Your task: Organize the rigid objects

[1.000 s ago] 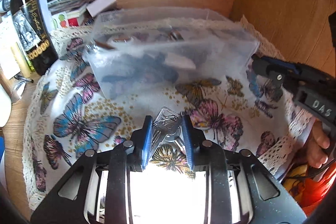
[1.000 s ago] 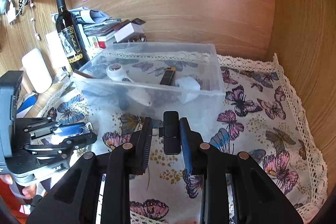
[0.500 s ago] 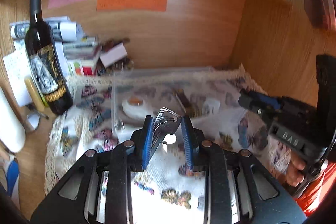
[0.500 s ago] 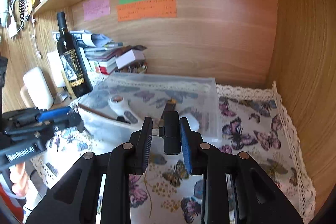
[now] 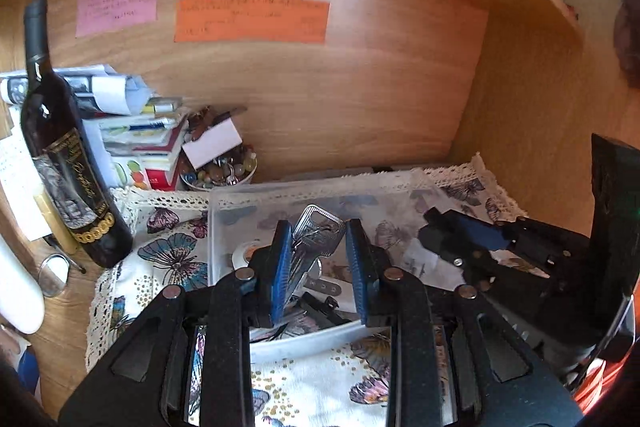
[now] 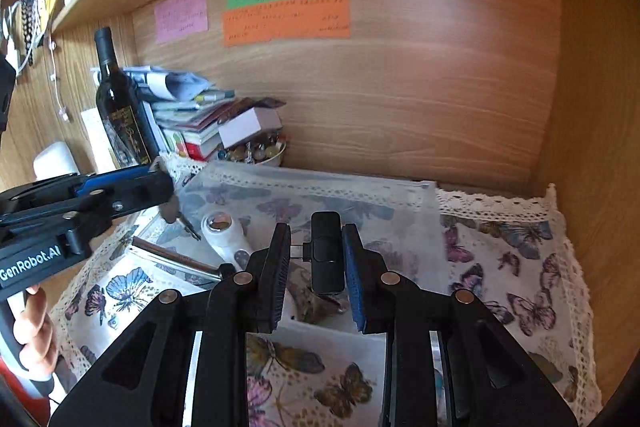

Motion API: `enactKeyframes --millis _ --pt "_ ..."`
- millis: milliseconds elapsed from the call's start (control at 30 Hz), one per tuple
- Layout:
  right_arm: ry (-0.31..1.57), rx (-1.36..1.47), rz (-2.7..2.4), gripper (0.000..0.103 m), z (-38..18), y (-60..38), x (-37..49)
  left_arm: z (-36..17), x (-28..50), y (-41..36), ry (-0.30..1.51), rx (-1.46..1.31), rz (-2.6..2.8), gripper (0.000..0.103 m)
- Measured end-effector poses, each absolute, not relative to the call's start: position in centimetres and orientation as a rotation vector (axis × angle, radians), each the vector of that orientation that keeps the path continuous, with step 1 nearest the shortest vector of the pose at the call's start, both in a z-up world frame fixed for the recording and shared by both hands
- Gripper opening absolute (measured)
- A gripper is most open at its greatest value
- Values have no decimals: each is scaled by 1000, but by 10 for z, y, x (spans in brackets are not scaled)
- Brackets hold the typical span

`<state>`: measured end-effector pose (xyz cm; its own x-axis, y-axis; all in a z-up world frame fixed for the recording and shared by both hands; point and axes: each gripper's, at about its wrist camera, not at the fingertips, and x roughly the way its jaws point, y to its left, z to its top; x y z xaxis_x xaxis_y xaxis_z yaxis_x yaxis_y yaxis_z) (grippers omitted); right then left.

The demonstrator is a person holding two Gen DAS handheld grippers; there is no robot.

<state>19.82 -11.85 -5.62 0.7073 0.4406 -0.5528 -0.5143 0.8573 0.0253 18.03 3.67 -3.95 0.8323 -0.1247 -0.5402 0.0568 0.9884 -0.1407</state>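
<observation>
Left gripper (image 5: 316,259) pinching keys (image 5: 316,235), right gripper (image 6: 314,255) clamping what looks like a USB adapter (image 6: 327,251), both poised over clear bin (image 6: 424,227); several items already inside, these two undropped.

Silver keys (image 5: 316,239) on a ring, held up betw. left tongs (image 5: 318,267), tips pointing up, over clear plastic bin (image 5: 224,211). Black USB-type stick (image 6: 327,251), upright, plug to the left, pinched in right tongs (image 6: 316,267) above same bin. In bin: white round-headed tool (image 6: 226,235), metal rod (image 6: 176,259), other small bits, unclear.
</observation>
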Motion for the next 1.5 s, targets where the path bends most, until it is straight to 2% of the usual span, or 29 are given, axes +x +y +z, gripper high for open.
enactKeyframes --millis 533,1067,1267,1367,1433,1500 --pt "717 -180 547 24 -96 -94 228 -86 221 40 738 -167 -131 27" --pt "592 -127 529 26 -55 -117 188 -40 171 40 604 -114 -87 28" --pt "500 -101 508 35 -30 -133 157 -19 139 42 520 -99 -50 36" --pt "445 -88 497 43 -18 -142 138 -8 120 41 468 -85 -25 45" --pt "401 -75 488 53 -8 -150 124 0 106 39 430 -81 -11 55" --pt "367 -69 478 56 -1 -155 113 6 92 39 391 -77 13 64"
